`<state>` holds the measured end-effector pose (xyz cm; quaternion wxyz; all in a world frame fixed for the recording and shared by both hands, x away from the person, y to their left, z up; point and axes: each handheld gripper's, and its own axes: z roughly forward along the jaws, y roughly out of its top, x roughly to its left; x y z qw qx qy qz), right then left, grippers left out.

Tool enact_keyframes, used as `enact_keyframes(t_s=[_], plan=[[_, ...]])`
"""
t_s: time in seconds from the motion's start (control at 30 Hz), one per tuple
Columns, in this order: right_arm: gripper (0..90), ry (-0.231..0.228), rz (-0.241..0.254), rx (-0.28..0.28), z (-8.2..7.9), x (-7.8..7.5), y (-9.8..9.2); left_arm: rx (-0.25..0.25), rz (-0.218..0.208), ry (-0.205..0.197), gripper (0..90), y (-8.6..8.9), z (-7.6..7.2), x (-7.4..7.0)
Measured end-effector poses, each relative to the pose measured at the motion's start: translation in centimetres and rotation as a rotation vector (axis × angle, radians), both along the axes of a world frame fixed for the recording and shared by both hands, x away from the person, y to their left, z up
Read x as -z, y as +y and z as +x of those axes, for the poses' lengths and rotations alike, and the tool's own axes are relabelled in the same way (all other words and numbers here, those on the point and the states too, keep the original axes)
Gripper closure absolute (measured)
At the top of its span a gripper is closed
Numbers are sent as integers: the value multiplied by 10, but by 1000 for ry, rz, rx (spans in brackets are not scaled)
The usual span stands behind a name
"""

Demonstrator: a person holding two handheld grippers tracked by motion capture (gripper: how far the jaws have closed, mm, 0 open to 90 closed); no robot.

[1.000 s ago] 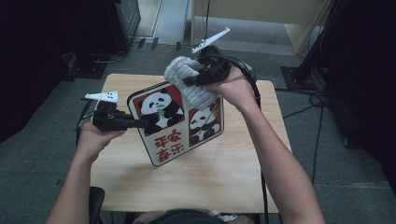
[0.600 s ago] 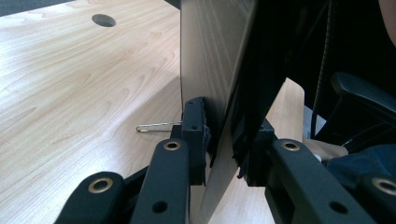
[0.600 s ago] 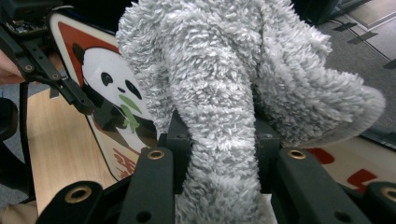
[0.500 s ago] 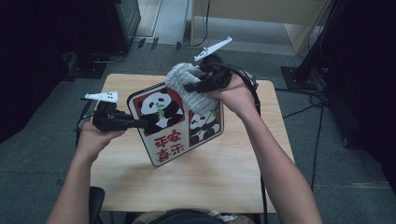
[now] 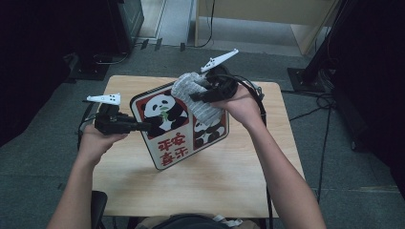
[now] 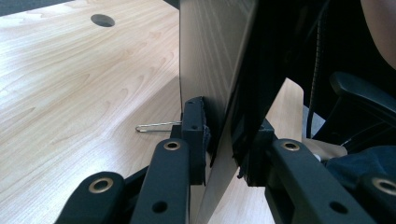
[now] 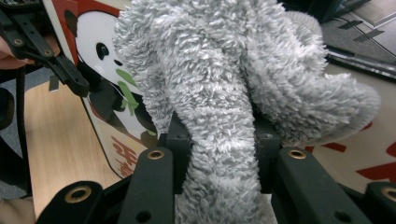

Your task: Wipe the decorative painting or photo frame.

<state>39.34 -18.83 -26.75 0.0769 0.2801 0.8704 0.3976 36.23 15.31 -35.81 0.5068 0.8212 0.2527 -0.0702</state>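
Wiping with the cloth [image 7: 219,121] clamped in our right gripper [image 7: 217,158], we risk twisting the board [image 5: 167,143] from our left gripper's [image 6: 222,147] edge pinch.

Table [image 5: 200,191]: pale wood, round cable hole [image 6: 102,20] near one corner.
Floor [image 5: 47,157]: grey, carpet-like.
Behind: wooden cabinet [image 5: 267,14], cables [image 5: 329,102] trailing.
Sides: dark, possibly black curtains [image 5: 367,71].
Chair [image 6: 364,98]: black.

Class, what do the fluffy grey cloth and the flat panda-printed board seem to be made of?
Fluffy grey cloth: soft microfibre or fleece, judging by its shaggy matte pile. Flat panda-printed board: thin and rigid, probably plastic or metal; its printed face looks smooth and slightly glossy, its back plain grey.
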Motion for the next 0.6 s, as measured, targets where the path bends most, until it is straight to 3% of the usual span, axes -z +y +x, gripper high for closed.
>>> enact_keyframes(t_s=[0.6], plan=[[688, 2, 12, 4, -3, 22, -4, 3, -2, 3, 754, 1, 0, 1]])
